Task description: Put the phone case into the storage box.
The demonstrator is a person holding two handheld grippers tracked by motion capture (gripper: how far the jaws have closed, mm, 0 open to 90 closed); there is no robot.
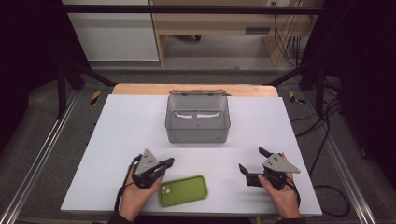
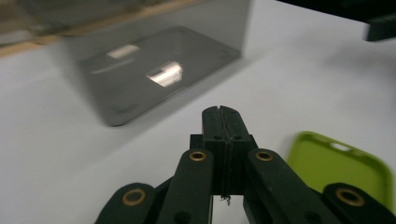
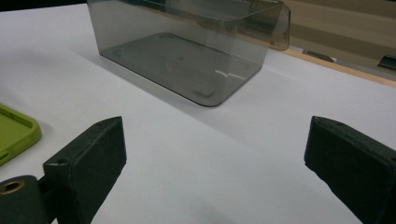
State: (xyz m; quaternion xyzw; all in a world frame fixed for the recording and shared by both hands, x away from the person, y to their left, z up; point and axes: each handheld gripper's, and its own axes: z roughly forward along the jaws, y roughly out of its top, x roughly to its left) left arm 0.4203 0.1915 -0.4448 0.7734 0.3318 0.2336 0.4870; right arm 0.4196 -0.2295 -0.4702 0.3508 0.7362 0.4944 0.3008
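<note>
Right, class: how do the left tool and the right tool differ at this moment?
The left tool has its jaws pressed shut; the right tool has its jaws wide apart. The left tool sits just beside the green phone case; the right tool is farther from it. Both are hand-held, empty, near the table's front edge.

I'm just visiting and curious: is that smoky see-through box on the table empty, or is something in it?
Empty. The box stands upright with its top open, and through its clear walls its bare floor shows, with light reflections on it.

Grey floor [image 1: 42,116], wooden bench [image 1: 219,21] behind, black cables [image 1: 327,116]
</note>
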